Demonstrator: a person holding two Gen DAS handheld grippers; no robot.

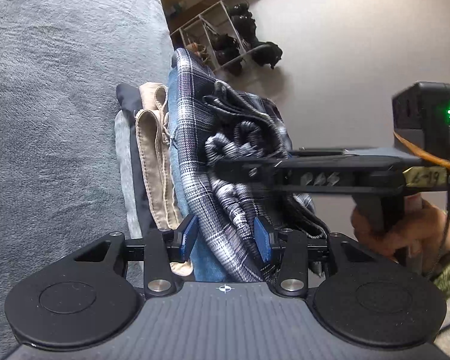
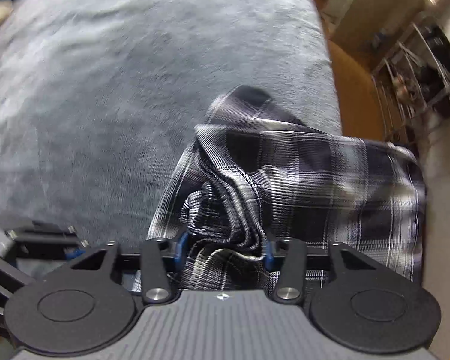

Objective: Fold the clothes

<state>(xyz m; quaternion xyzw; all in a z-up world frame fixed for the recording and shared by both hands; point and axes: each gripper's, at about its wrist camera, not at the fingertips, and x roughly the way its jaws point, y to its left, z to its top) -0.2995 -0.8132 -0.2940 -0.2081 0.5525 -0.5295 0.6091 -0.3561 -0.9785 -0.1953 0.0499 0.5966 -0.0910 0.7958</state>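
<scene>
Blue-padded fingers (image 1: pixel 189 234) of the left gripper (image 1: pixel 225 237) are being seen nearest the left wrist camera, set partly apart, with the plaid shirt (image 1: pixel 201 138) bunched between them; whether the pads are pressing the cloth cannot be told for certain, though the fabric is filling the gap. The shirt is being carried on top of a pile of folded clothes: blue jeans (image 1: pixel 172 114) just beneath it, beige trousers (image 1: pixel 153 150) beside those, then a dark garment (image 1: pixel 129 105) and a light grey one (image 1: pixel 121 156), all lying on the grey blanket (image 1: pixel 60 90) of the bed. The right gripper (image 1: pixel 225 166) is being held across the shirt from the right side, gripped by a hand (image 1: pixel 384 225); its fingers are reaching into the crumpled plaid folds. A white wire rack (image 1: pixel 213 33) with dark items is standing on the floor (image 1: pixel 360 45) beyond.

From the right wrist camera, the right gripper (image 2: pixel 223 249) is being shown with its fingers (image 2: pixel 181 244) partly open and a twisted fold of the plaid shirt (image 2: pixel 285 186) lying between them. The shirt is being held above the edge of the grey blanket (image 2: pixel 135 75), blurred by motion. Part of the left gripper (image 2: pixel 42 240) is being glimpsed at the lower left.
</scene>
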